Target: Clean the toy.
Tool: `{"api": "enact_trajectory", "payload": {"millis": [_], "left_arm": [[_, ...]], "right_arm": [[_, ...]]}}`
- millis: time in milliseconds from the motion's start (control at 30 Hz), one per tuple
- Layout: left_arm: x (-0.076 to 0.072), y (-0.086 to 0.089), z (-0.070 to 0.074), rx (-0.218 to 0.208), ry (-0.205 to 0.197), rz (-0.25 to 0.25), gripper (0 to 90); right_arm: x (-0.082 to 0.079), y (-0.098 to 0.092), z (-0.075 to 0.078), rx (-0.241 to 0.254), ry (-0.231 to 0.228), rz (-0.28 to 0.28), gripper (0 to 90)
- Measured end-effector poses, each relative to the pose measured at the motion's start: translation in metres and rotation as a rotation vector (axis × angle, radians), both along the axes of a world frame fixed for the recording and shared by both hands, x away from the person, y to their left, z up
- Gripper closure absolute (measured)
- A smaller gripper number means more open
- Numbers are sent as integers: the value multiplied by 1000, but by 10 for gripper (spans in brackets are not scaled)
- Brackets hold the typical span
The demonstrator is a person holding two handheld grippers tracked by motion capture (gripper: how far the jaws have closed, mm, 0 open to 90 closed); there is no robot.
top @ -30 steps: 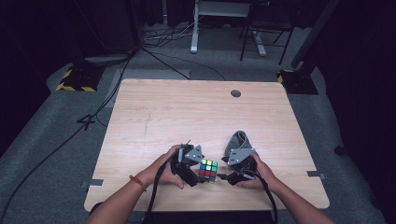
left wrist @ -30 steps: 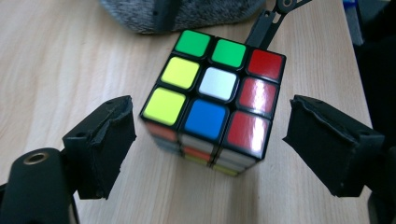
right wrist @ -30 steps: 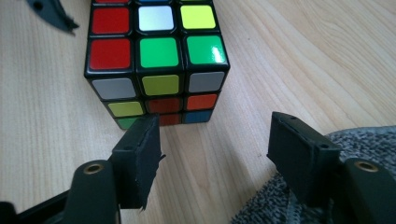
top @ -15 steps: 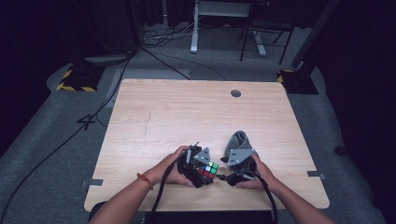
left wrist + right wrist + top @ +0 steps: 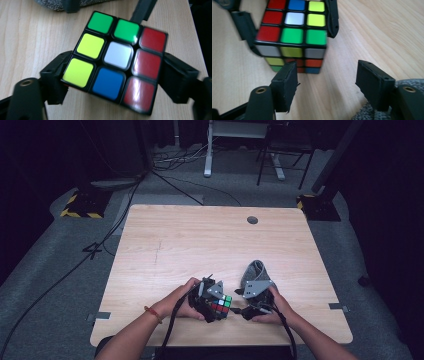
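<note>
Left gripper [image 5: 110, 82] clamps the puzzle cube [image 5: 116, 60]: its jaws have just been closing and now press on two opposite sides, cube between them. Its own view gives the upper face: two green, two yellow, one white, one blue, three red stickers. Right gripper [image 5: 327, 85] stands released, jaws wide and empty, just short of the cube; its view adds a side face the high view hides. High view: cube [image 5: 220, 304] near the table's [image 5: 210, 240] front edge, both hands low and close together, grey cloth [image 5: 254, 272] behind the right hand.
</note>
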State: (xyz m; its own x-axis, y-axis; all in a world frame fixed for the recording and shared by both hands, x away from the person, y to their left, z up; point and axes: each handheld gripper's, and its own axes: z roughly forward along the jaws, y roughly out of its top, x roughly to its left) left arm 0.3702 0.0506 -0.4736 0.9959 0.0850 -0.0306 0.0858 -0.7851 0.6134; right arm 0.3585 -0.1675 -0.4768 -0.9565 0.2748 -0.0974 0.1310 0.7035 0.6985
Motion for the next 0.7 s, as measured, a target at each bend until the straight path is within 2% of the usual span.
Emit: {"api": "enact_trajectory", "payload": {"millis": [200,267,400,533,633,700], "left_arm": [[-3,4,0,1,-29,-3,264],[-4,5,-1,-2,-27,-7,283],[-5,4,-1,1,-34,-4,282],[-5,5,-1,-3,-19,8,274],[-4,6,0,-19,-22,16,283],[-3,6,1,-32,-17,16,290]], "right_arm": [[-2,0,1,4,-8,9,332],[-2,-1,2,17,-2,7,330],[-4,0,3,2,-26,11,330],[-6,0,6,15,-45,9,330],[-7,-2,11,44,-57,4,336],[-7,-4,16,84,-49,-9,348]]}}
